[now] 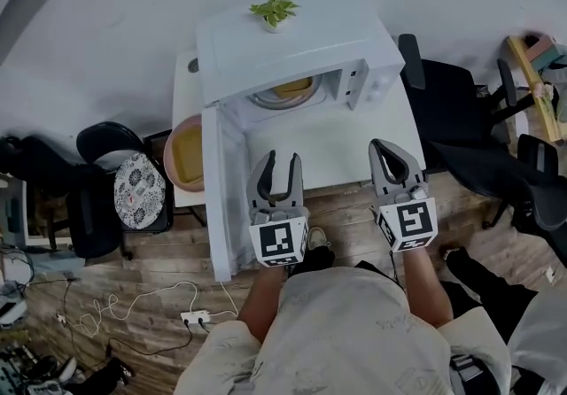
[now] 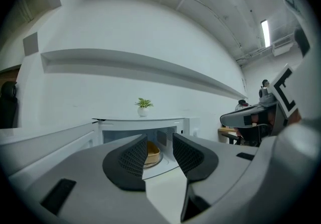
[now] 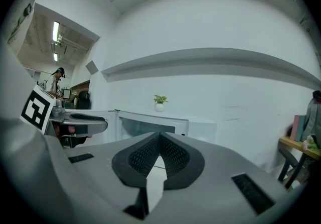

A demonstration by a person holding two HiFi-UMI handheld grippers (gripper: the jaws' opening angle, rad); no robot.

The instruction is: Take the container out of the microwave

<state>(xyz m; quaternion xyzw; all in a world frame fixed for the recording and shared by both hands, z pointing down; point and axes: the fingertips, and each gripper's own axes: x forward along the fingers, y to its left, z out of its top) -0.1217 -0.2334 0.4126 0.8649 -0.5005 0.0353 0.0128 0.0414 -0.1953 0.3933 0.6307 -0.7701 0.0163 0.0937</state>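
Pale beige short-sleeved shirt (image 1: 345, 331), possibly faintly printed; grey plastic left gripper (image 1: 282, 158) and right gripper (image 1: 387, 150) bear black ribbed jaws, white marker cubes (image 1: 280, 242).

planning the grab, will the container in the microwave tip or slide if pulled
The container looks low and wide, so it probably won't tip. Its wall seems rigid, so it should hold its shape. It sits on a round plate, which may slide or turn with a pull.

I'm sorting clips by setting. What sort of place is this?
Probably an office or lab room, not a home kitchen: the microwave stands on a plain white table against a bare wall, black office chairs sit beside it, and strip lights run along the ceiling.
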